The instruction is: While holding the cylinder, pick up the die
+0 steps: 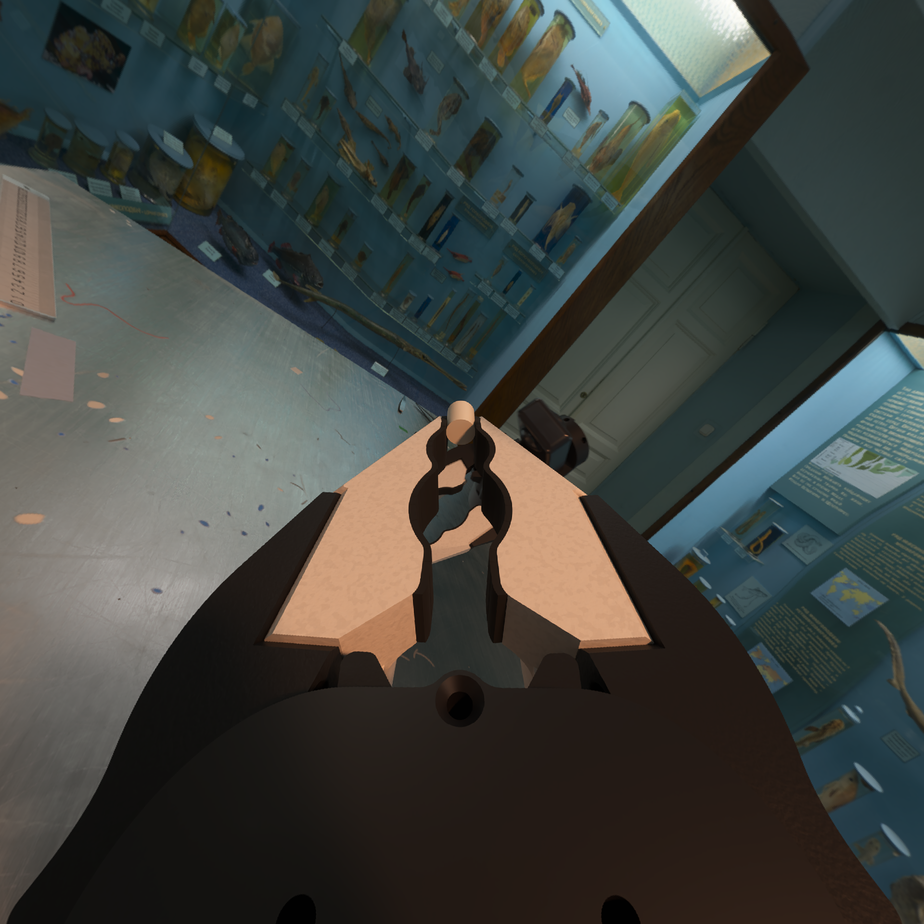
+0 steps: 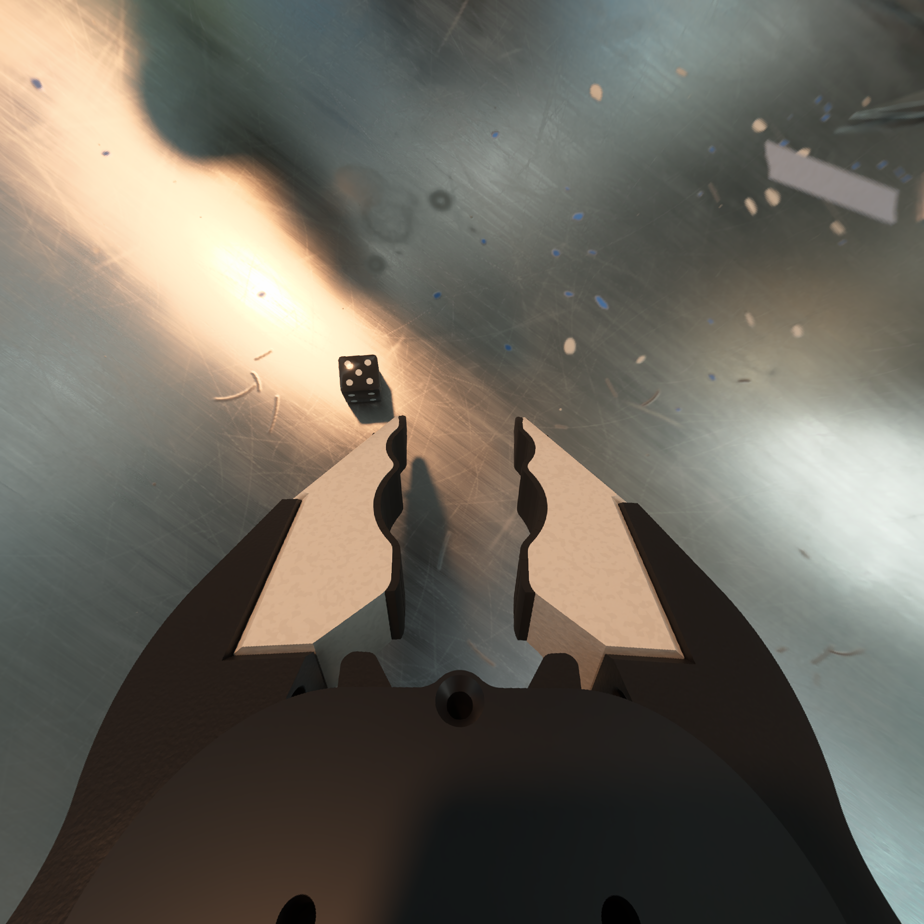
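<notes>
In the left wrist view my left gripper (image 1: 460,435) is shut on a small tan cylinder (image 1: 460,423), held at the fingertips and raised above the metal table (image 1: 150,475). The other gripper (image 1: 552,442) shows dark just beyond it to the right. In the right wrist view my right gripper (image 2: 460,422) is open and empty, pointing down at the table. A black die with white pips (image 2: 360,377) lies on the table just ahead of and left of the left fingertip (image 2: 397,425), outside the jaws.
The scratched metal table (image 2: 650,450) bears paint specks, a grey strip (image 2: 830,182) at far right and a ruler-like board (image 1: 25,250) and pink sheet (image 1: 48,364) at far left. Beyond the table edge is a wall of specimen jars (image 1: 450,150).
</notes>
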